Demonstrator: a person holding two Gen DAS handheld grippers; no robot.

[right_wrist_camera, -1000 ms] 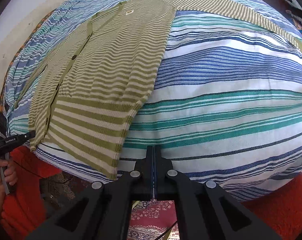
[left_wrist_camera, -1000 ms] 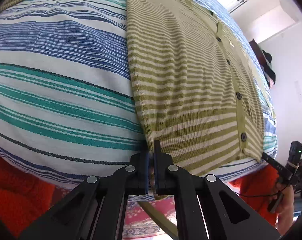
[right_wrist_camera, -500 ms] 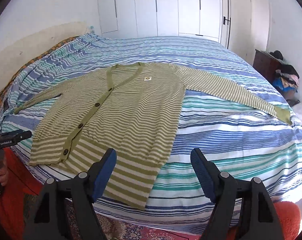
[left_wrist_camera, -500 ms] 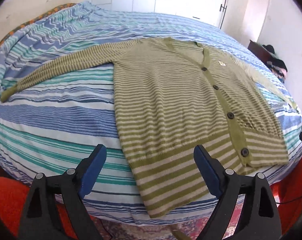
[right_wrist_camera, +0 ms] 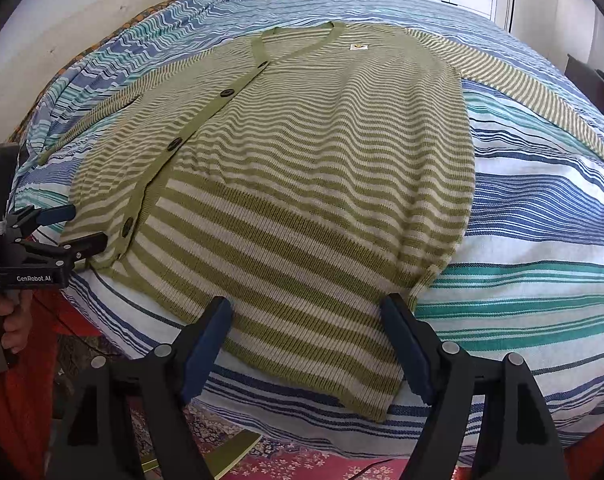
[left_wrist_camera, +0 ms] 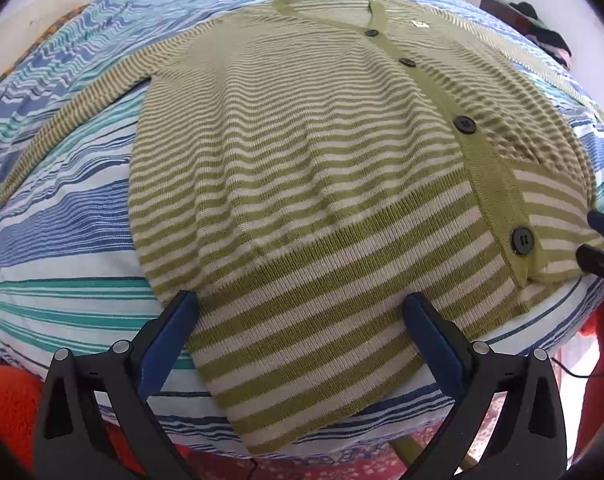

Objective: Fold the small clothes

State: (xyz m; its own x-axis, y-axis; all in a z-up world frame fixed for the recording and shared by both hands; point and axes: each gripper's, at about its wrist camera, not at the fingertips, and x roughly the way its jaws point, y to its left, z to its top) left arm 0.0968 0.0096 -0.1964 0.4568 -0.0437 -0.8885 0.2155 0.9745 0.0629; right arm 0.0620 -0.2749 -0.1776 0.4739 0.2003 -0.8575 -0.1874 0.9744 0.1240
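Since second ago both grippers let go, pulled back from hem. Left gripper [left_wrist_camera: 299,316] jaws opening, wide, nothing pinched; right gripper [right_wrist_camera: 306,320] spread, empty, both tilted down over hem. Right view alone shows hand [right_wrist_camera: 11,320] on left handle. Ribbed olive-cream striped cardigan [left_wrist_camera: 322,168] flat, buttoned, on striped bedspread [right_wrist_camera: 542,240].

A green-and-cream striped cardigan [left_wrist_camera: 302,184] lies flat and buttoned on the striped bed [left_wrist_camera: 61,248], the left gripper [left_wrist_camera: 302,320] opening its jaws above the hem, nothing between them.
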